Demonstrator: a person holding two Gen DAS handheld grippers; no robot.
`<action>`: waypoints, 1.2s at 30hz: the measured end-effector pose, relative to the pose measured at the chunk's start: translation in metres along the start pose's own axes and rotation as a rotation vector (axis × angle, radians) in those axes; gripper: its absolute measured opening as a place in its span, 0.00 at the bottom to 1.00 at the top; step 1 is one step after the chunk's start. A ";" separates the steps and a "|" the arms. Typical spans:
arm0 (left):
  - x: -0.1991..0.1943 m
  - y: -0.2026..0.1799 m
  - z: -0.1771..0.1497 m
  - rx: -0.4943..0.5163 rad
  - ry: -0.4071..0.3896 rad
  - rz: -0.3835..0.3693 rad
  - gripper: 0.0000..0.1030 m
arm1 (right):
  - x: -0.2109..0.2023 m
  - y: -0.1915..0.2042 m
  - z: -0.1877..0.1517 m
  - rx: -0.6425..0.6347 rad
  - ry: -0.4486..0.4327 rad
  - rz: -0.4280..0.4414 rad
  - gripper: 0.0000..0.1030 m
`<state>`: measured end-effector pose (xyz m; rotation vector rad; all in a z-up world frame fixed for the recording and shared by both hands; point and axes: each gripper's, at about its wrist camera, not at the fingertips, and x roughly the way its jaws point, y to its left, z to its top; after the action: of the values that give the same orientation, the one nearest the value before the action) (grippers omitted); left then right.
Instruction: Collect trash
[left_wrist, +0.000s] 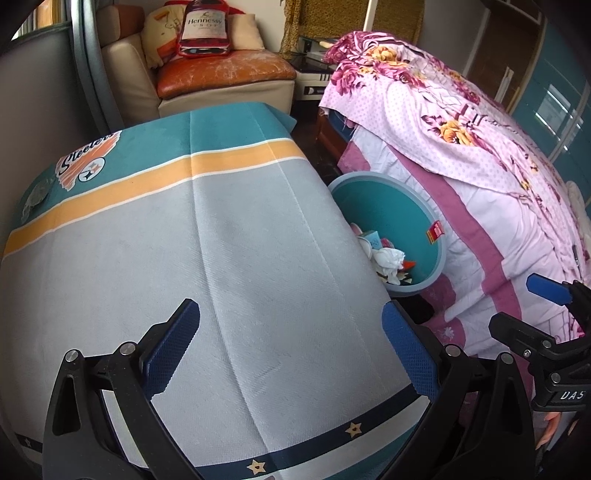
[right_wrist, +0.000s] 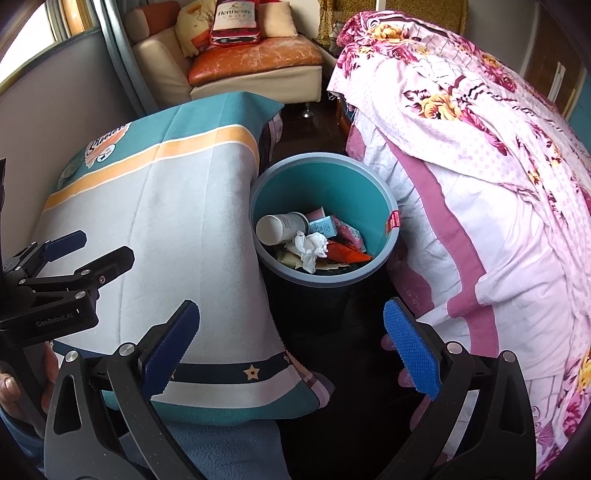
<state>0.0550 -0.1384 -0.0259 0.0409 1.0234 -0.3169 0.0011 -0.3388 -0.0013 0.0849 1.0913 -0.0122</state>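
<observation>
We see left gripper (left_wrist: 290, 341) wide apart, empty, over woven cloth (left_wrist: 221, 240) | right gripper (right_wrist: 291, 341) spread, empty, above round teal bin (right_wrist: 384, 206) | crumpled tissue (right_wrist: 312, 245) inside

A round trash bin (right_wrist: 384, 192) stands wedged in a narrow gap, its open mouth facing up and unobstructed from above. At its nine o'clock, a cloth-covered table (right_wrist: 177, 229) touches the rim. At three o'clock, a bed draped in floral bedding (right_wrist: 491, 206) presses close. Trash (right_wrist: 310, 243) fills the bin's bottom; the upper interior is free. At twelve o'clock, a dark strip of floor (right_wrist: 306, 136) runs toward a sofa (right_wrist: 255, 70).
</observation>
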 end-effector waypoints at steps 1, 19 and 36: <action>0.001 0.000 0.000 -0.002 0.002 -0.002 0.96 | 0.000 0.000 0.001 0.001 0.001 0.000 0.93; 0.005 0.007 -0.001 -0.017 -0.022 0.031 0.96 | 0.007 0.000 0.004 -0.006 0.009 -0.006 0.93; 0.005 0.011 -0.002 -0.019 -0.027 0.040 0.96 | 0.013 0.004 0.004 -0.008 0.019 -0.008 0.93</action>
<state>0.0589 -0.1286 -0.0328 0.0397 0.9977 -0.2702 0.0106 -0.3342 -0.0109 0.0736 1.1110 -0.0139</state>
